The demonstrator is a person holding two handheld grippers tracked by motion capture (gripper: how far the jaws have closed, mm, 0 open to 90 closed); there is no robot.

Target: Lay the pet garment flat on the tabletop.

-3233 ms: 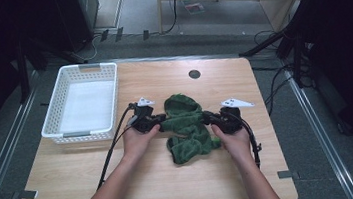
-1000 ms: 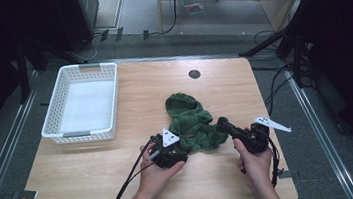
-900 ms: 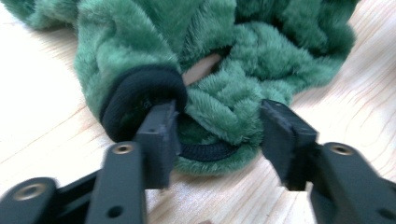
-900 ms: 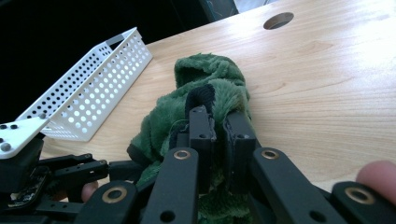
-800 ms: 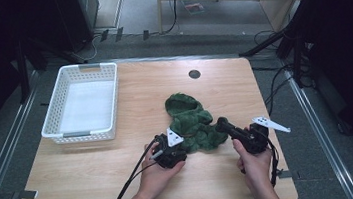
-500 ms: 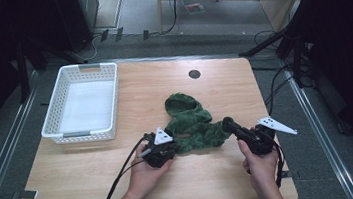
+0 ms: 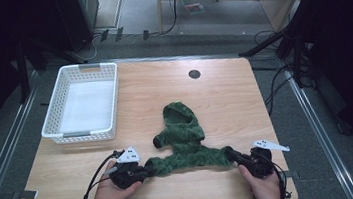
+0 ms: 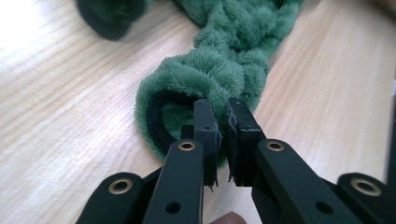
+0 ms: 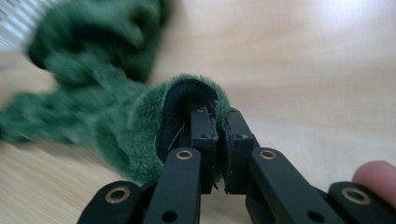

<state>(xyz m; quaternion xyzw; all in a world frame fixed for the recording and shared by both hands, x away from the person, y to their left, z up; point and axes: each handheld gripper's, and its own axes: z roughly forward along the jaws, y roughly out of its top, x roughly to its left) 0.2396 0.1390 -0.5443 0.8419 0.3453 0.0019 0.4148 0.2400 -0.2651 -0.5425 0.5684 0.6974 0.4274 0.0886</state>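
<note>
Gripping: left hand-held gripper (image 7: 145, 172) has its jaws pinched on the rim of one sleeve cuff (image 8: 187, 100) of the green fleece garment (image 7: 185, 141); black cuff lining shows just beside the jaws in the left gripper view.
Right side: right hand-held gripper (image 7: 235, 156) is likewise clamped on the other sleeve cuff (image 9: 187, 100), fleece folded over the jaw tips in the right gripper view.
Garment position: it lies on the table (image 7: 225, 99) near the person's edge, sleeves pulled out sideways into one line between the two grippers, body and hood (image 7: 178, 113) bunched behind them toward the middle.
Change: half a second ago the grippers sat closer in against a heaped bundle; now they are spread well apart and the sleeves are drawn straight.
Meaning: the spreading step looks largely done for the sleeves; the body is not yet flattened, so smoothing or folding likely comes next.
Basket: white basket (image 7: 82, 104) stands at the far left of the table, well apart from the garment, apparently holding nothing.
Hedge: the far part of the garment is blurred in the right gripper view, so how its body lies is uncertain there.
</note>
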